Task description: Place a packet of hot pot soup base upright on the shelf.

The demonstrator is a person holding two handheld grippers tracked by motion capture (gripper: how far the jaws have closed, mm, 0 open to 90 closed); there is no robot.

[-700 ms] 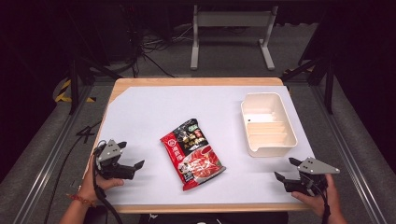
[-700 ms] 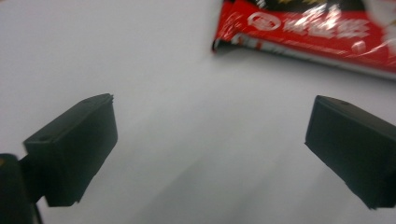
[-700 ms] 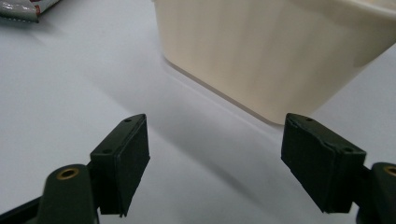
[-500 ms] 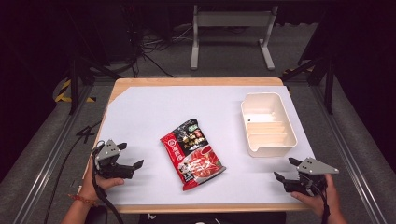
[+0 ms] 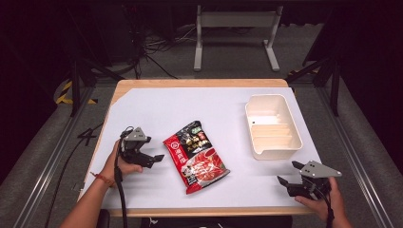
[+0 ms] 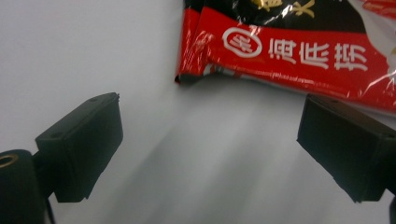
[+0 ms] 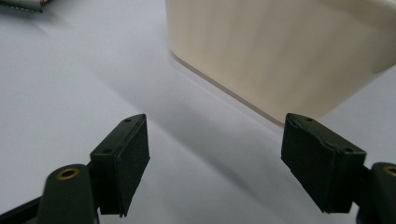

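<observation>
A red and black food packet (image 5: 196, 154) lies flat near the middle of the white table cover (image 5: 161, 109). In the high view, my left gripper (image 5: 154, 150) sits just left of the packet, open and held low over the table. The left gripper view has its jaws wide apart (image 6: 212, 135), with the packet's red edge (image 6: 299, 51) just beyond them and nothing between them. My right gripper (image 5: 287, 172) hovers open near the front right corner. Through its jaws (image 7: 217, 158) I see the near wall of the cream tray (image 7: 280, 51).
The cream divided tray (image 5: 272, 126) stands at the right side of the table with nothing in it. The wooden table edge (image 5: 190, 82) borders the cover. Dark floor, cables and a metal stand (image 5: 235, 33) lie beyond the far edge.
My left gripper has moved forward and right, closer to the packet. The right gripper has barely shifted.
</observation>
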